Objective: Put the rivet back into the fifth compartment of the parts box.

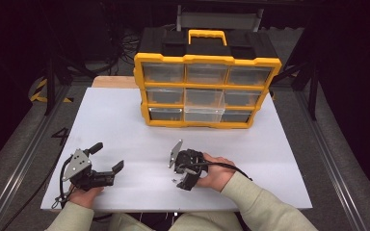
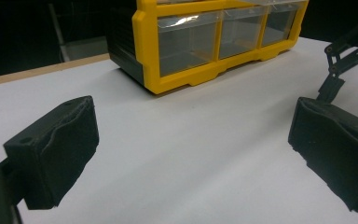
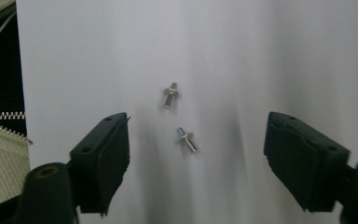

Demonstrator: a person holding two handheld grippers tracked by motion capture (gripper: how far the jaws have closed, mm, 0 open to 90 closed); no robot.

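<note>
Two small silver studs lie on the white table (image 3: 261, 56): one (image 3: 170, 96) farther off, the other (image 3: 186, 139) nearer. My right gripper (image 3: 196, 163) points down over them, its jaws open wide. The nearer stud lies between the two pads and touches neither. In the high view the right gripper (image 1: 182, 179) stands near the table's front edge, held by a hand in a light sleeve. My left gripper (image 1: 108, 157) rests at the front left, open and with nothing in it. Its black pads (image 2: 56, 149) face bare table.
A yellow and black drawer organiser (image 1: 207, 89) with clear drawers stands at the back of the table; its lower corner (image 2: 205, 42) also shows in the left gripper view. The right gripper's linkage (image 2: 349, 51) reaches in at that view's top right. Cables trail from both grippers.
</note>
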